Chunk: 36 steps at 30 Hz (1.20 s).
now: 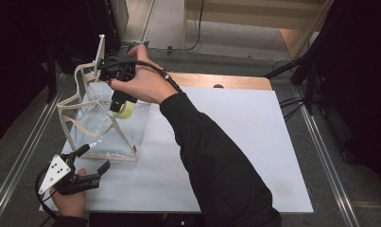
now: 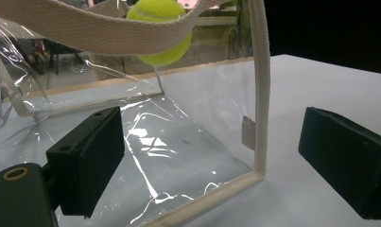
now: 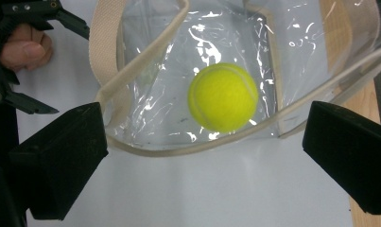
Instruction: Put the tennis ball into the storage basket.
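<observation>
A clear plastic tote bag (image 1: 103, 127) with beige webbing straps stands on the white table (image 1: 235, 142) at the left. My right gripper (image 1: 116, 106) hangs over its open mouth, jaws open and pointing down. A yellow tennis ball (image 1: 127, 111) is just beneath it, free of both jaws. In the right gripper view the ball (image 3: 223, 97) lies inside the bag's rim (image 3: 155, 94), with the gripper (image 3: 204, 175) wide open around nothing. My left gripper (image 1: 96, 157) is open near the bag's front corner (image 2: 254, 175), not touching it. From there the ball (image 2: 164, 28) appears high behind a strap.
A wooden board (image 1: 226, 81) borders the table's far edge. Metal rails (image 1: 18, 165) run along the floor on the left, and dark stands with cables (image 1: 311, 71) are at the right. The person's right sleeve (image 1: 212, 161) crosses the middle of the table.
</observation>
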Available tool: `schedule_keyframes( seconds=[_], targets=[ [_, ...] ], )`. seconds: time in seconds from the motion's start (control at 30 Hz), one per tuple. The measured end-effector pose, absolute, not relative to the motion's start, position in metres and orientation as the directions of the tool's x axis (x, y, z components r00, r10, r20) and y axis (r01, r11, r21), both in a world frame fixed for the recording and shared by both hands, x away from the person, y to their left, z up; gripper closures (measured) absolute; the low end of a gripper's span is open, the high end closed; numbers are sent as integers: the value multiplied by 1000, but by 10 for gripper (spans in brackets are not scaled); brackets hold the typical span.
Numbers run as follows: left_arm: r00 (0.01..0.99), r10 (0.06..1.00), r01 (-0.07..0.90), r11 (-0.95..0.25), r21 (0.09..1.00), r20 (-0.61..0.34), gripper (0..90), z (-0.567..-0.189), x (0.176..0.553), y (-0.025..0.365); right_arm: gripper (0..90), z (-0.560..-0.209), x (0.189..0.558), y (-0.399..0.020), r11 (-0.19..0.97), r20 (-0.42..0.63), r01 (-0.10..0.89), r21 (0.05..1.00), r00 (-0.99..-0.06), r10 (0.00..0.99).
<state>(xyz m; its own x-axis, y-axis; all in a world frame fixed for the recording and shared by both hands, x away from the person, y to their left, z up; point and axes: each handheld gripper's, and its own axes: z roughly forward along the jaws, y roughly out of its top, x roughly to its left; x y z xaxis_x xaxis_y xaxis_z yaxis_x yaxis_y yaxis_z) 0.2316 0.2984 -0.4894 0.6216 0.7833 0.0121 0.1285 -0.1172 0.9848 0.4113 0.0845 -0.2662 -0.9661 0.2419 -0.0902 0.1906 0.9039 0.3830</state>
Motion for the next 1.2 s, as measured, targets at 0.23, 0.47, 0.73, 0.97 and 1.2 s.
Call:
schedule_keyframes(
  seconds=[0.23,0.47,0.73,0.97,1.2],
  targets=[
    [623,782,126,-124,984,19,83,-489,232,298,0,-268,408,68,896,-96,204,395,-961,261],
    [623,782,126,-126,984,20,83,-490,232,297,0,-272,404,53,891,-91,218,398,-957,274],
    [624,781,126,-129,984,22,83,-490,232,297,0,-286,398,41,881,-85,227,415,-954,286],
    [621,783,129,-130,983,22,83,-490,232,297,0,-300,391,32,873,-81,236,426,-951,297],
    [622,783,127,-127,984,20,83,-490,232,297,0,-309,386,24,861,-78,250,443,-946,315]
  ],
)
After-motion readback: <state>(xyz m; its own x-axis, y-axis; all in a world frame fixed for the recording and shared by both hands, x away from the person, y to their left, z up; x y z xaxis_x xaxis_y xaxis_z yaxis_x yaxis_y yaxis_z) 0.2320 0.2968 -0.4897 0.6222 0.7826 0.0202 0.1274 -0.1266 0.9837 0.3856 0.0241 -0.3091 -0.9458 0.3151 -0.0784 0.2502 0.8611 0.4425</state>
